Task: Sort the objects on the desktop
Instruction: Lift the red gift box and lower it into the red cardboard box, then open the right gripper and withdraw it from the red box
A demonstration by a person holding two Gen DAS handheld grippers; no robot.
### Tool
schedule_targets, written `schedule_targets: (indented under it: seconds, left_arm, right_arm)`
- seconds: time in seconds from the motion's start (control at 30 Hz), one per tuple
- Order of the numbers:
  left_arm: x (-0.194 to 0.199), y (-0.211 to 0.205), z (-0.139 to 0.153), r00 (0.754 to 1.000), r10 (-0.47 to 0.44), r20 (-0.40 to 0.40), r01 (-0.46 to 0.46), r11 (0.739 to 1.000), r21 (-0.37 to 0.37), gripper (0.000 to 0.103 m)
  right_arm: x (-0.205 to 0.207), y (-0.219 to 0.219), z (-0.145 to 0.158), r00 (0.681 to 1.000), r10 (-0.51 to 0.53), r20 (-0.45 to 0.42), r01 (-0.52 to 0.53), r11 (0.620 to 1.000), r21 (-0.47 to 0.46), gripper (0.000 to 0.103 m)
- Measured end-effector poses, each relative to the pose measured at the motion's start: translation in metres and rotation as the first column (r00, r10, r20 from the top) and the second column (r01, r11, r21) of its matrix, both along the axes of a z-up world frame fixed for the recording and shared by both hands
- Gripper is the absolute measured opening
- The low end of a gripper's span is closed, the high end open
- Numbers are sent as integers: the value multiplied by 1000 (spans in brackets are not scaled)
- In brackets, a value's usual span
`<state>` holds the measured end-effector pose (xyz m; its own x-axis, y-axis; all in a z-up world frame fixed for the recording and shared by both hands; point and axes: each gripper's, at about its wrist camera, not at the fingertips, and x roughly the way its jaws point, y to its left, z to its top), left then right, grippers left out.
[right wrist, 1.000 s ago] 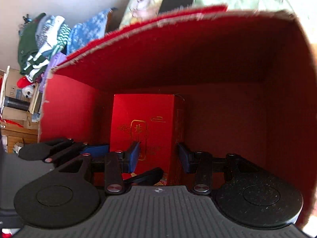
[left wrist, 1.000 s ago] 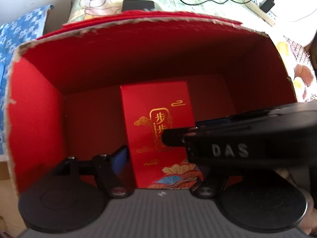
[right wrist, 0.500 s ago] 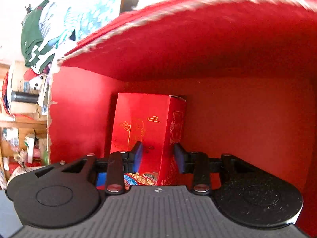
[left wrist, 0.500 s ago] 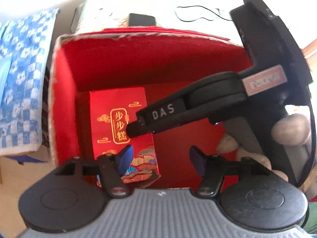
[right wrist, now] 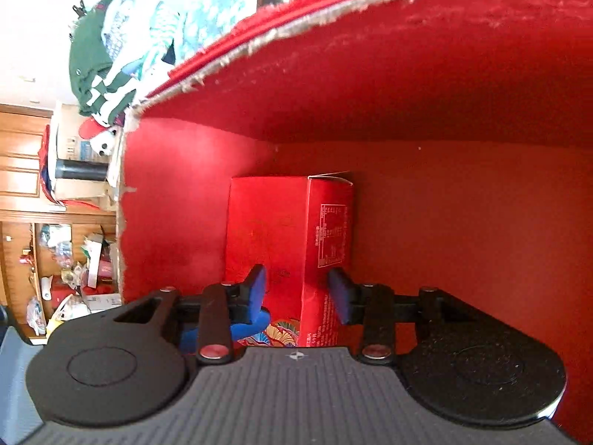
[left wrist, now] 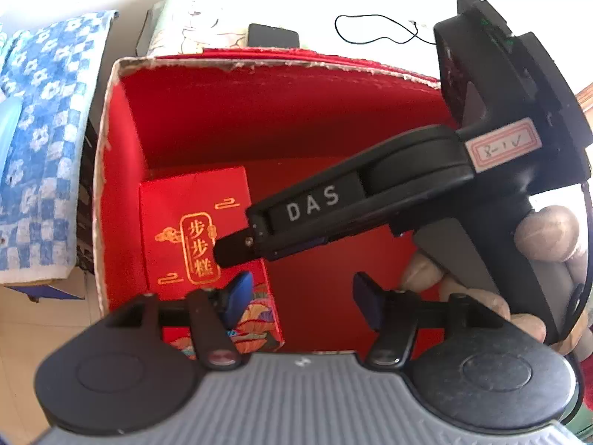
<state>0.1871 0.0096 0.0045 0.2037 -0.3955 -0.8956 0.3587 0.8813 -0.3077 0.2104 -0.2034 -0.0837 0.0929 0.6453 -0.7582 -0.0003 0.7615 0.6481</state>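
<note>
A small red gift carton [left wrist: 192, 222] with gold Chinese characters lies in the left part of a large open red box [left wrist: 281, 111]. My right gripper [right wrist: 296, 293] reaches into the big box, its blue pads on either side of the carton [right wrist: 285, 230] and close to its faces; it looks shut on the carton. In the left wrist view the right gripper's black body, marked DAS [left wrist: 315, 204], comes in from the right with its tip over the carton. My left gripper [left wrist: 302, 298] is open and empty above the box's near edge.
A blue and white checked cloth [left wrist: 40, 141] lies left of the box. A black phone [left wrist: 273, 35] and a black cable [left wrist: 374, 29] lie behind it on a patterned cover. Piled clothes [right wrist: 107, 59] and wooden shelves [right wrist: 22, 193] are at the left.
My left gripper has drawn back and up out of the box and let go of the carton. My right gripper has gone deeper and closed in around the carton.
</note>
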Motion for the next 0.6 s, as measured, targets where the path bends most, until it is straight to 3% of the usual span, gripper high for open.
schedule_targets:
  seconds: [0.07, 0.13, 0.37, 0.6]
  left_arm:
    - [1, 1, -1, 1000, 5, 2, -6, 1000, 13, 63]
    - [1, -2, -2, 1000, 7, 12, -8, 999, 41, 63]
    - [-6, -12, -6, 998, 17, 68, -27, 989, 144, 63]
    - [-22, -18, 1, 991, 30, 130, -59, 973, 224, 64]
  right_arm:
    - [1, -3, 4, 1000, -28, 4, 28, 999, -23, 44]
    - [2, -5, 12, 998, -55, 22, 56, 997, -54, 51]
    - [-18, -16, 35, 989, -39, 142, 66, 980, -187, 51]
    - [-34, -21, 57, 959, -164, 232, 219, 947, -234, 51]
